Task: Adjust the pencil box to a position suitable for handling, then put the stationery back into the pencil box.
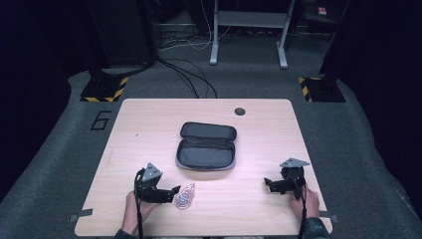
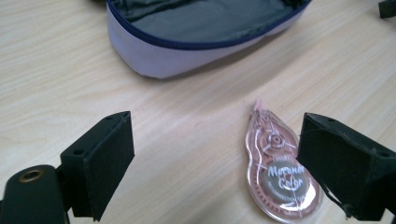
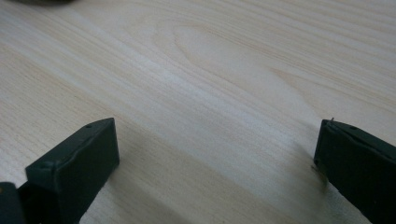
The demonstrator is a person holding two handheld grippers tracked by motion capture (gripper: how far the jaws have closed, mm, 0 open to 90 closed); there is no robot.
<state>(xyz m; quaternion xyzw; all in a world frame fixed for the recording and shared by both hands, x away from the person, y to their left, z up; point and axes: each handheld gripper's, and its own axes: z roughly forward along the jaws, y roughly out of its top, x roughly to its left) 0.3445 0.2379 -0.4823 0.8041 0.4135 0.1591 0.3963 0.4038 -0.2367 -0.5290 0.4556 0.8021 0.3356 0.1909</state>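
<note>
A lab: hazard-striped stand bases point(image 1: 103, 89), floor cables point(image 1: 191, 79) (loose), lone table point(image 1: 149, 119).

Open pouch point(image 1: 206, 147) mid-table point(image 1: 259, 209), correction tape point(image 1: 184, 195) before it, just right of left tongs point(image 1: 175, 190).

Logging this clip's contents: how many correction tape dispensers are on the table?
1. The pink tape dispenser lies flat near the front edge, beside the left gripper, short of the open pouch. More could be hidden inside the pouch.
</note>
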